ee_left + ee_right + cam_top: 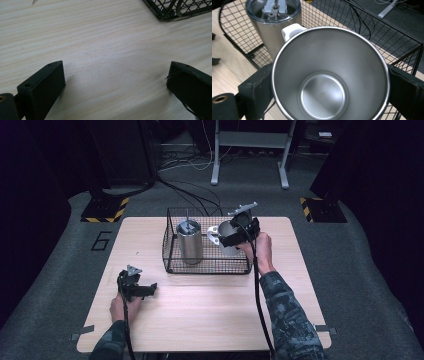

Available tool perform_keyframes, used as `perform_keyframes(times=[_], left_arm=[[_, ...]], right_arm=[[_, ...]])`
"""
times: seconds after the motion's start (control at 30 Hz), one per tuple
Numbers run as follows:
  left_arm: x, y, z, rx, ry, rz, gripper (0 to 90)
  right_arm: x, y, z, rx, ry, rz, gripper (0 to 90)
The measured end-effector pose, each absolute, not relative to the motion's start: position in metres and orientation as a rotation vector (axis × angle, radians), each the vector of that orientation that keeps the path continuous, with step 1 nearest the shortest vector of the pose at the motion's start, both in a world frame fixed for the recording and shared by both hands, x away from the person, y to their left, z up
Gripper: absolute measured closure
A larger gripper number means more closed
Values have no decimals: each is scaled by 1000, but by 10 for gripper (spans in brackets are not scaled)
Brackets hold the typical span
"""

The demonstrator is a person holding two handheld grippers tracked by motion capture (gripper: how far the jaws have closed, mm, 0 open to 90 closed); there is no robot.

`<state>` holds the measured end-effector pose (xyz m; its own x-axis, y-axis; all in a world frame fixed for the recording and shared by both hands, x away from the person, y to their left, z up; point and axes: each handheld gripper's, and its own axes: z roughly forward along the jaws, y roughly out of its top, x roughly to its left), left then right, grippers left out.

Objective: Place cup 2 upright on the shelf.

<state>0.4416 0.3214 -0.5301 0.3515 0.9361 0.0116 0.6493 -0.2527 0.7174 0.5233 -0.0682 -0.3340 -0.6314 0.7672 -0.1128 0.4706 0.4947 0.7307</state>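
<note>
Overhead, pale wooden table (200,315) on grey carpet, left tongs (113,82) agape, right tongs (329,82) clamping steel mug (329,75)

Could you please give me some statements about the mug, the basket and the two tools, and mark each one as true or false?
1. The right tool has its jaws on the two sides of the mug. True.
2. The mug has liquid in it. False: it is empty, and its bare metal bottom shows.
3. A tumbler with a lid stands in the basket. True.
4. The left tool grips the basket. False: its jaws are open over the bare table, apart from the basket.
5. The mug's handle is black. False: it is white.
</note>
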Motion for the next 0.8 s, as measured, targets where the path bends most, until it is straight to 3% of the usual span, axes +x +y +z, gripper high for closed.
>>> perform_keyframes(times=[0.8], left_arm=[[442,321,-530,1996,1376,595,17]], right_arm=[[551,-56,-375,1151,2347,863,60]])
